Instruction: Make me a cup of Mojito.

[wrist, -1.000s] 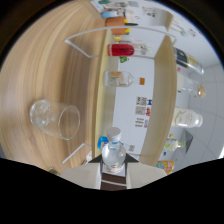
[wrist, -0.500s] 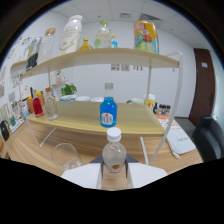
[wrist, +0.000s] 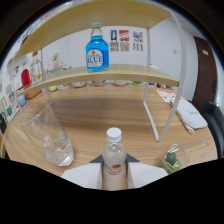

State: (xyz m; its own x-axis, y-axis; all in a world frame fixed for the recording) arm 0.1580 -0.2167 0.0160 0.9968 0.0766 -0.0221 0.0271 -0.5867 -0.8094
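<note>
We hold a bottle (wrist: 114,150) clamped in the gripper (wrist: 114,176), beside the glass (wrist: 47,135) holding only ice. Judged early: pouring remains; limes (wrist: 172,159) wait nearby.

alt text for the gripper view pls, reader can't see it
The tool holds a small clear bottle with a white cap upright between its fingers, above a wooden table. A clear glass with ice stands beside it, and a small cup holding something green on the other side. Beyond, a blue bottle stands on a wooden shelf.
</note>
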